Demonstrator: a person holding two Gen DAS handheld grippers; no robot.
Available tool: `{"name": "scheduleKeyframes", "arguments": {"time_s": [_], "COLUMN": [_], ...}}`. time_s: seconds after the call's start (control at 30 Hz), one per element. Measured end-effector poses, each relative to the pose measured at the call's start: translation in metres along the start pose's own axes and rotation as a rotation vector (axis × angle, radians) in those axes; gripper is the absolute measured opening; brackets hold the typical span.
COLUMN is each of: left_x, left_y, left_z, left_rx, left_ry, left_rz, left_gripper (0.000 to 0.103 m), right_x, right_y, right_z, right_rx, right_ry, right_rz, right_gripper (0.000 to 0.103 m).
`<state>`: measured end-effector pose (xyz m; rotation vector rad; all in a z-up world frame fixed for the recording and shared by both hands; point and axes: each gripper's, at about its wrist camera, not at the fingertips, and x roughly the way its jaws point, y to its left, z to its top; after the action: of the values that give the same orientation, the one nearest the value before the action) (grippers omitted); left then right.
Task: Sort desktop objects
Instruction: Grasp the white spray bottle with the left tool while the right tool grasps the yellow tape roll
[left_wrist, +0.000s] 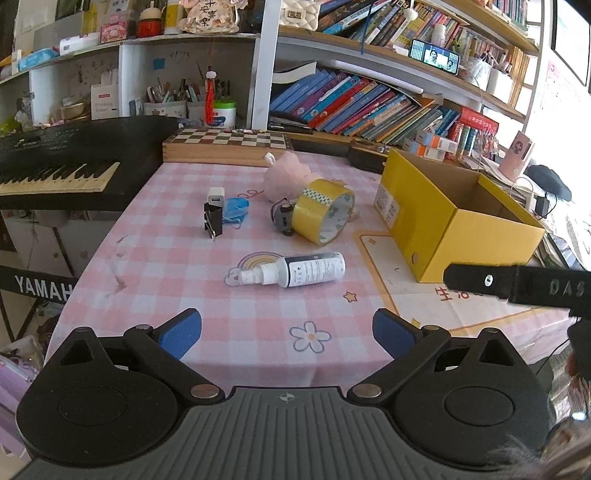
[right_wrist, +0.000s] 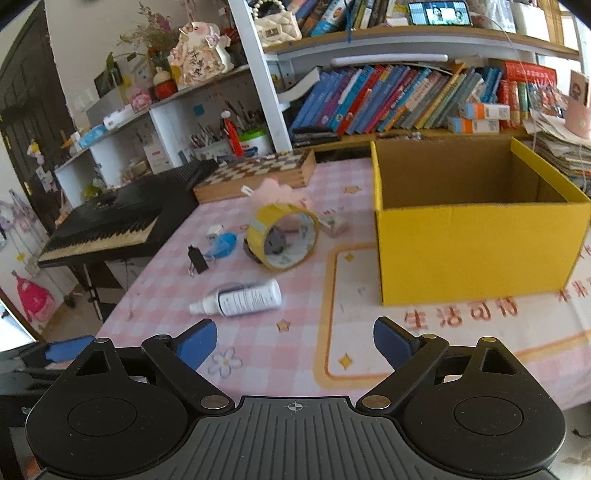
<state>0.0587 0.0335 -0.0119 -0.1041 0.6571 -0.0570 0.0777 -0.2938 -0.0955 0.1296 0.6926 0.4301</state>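
A white spray bottle (left_wrist: 291, 272) (right_wrist: 240, 298) lies on its side on the pink checked tablecloth (left_wrist: 177, 266). Behind it a yellow tape roll (left_wrist: 323, 212) (right_wrist: 282, 236) leans against a small grey toy car (left_wrist: 282, 218). To the left stand a black binder clip (left_wrist: 213, 219) (right_wrist: 197, 260), a white charger (left_wrist: 216, 194) and a blue object (left_wrist: 236, 208) (right_wrist: 223, 244). A pink fluffy thing (left_wrist: 286, 175) sits further back. An empty yellow box (left_wrist: 454, 214) (right_wrist: 476, 236) stands at the right. My left gripper (left_wrist: 287, 330) and right gripper (right_wrist: 295, 341) hover open near the table's front edge, holding nothing.
A black keyboard (left_wrist: 62, 166) (right_wrist: 110, 225) borders the table on the left. A wooden chessboard box (left_wrist: 229, 146) (right_wrist: 258, 173) lies at the back. Bookshelves rise behind it. A small wooden block (right_wrist: 334, 223) sits beside the tape. The right gripper's black finger (left_wrist: 517, 284) shows in the left wrist view.
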Motion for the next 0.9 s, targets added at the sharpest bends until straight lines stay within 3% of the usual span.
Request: {"name": "scheduleKeyframes", "arguments": {"time_s": [0.3, 0.47, 0.9], "left_x": [0.035, 0.053, 0.102], "left_y": [0.01, 0.011, 0.008], "left_z": [0.017, 0.027, 0.05], "left_rx": [0.058, 0.112, 0.22], "left_ry": [0.016, 0.005, -0.007], "left_rz": [-0.066, -0.073, -0.144], "left_gripper": [0.081, 0.079, 0.077], "right_x": [0.028, 0.051, 0.1], "right_y": [0.004, 0.006, 0.011], "right_z": [0.029, 0.045, 0.08], "right_rx": [-0.015, 0.006, 0.036], "right_ry": [0.005, 0.031, 0.06], "right_rz": [0.064, 0.109, 0.146], "right_gripper": [0.092, 0.087, 0.086]}}
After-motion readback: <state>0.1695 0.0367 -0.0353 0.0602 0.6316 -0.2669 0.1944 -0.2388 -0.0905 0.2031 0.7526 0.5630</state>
